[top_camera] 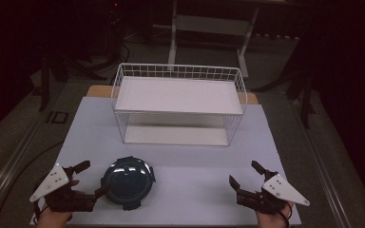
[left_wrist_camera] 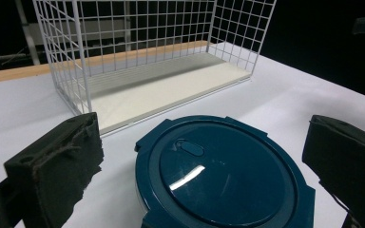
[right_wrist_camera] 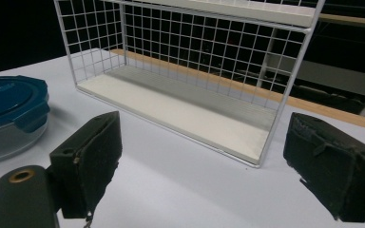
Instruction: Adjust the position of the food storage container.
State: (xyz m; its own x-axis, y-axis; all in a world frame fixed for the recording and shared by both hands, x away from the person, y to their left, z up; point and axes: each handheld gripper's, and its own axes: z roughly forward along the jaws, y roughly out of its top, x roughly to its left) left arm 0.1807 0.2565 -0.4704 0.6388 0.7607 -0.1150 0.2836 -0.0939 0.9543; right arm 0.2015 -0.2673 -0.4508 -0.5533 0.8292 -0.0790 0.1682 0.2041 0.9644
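Left tongs [top_camera: 87, 179] were held wide open, empty, jaws flanking the container [top_camera: 127, 182] without touching | right tongs [top_camera: 245, 174] were held wide open, empty, near the counter's [top_camera: 195, 166] front right | container was set front left, before the wire rack [top_camera: 178, 103].

You are holding the left gripper [top_camera: 89, 179] with its jaws spread just beside the round blue-lidded container [top_camera: 127, 182], one jaw touching its rim, while the right gripper [top_camera: 245, 175] is sitting open, well apart, near the table [top_camera: 195, 180] edge; a white wire rack [top_camera: 178, 105] is standing behind
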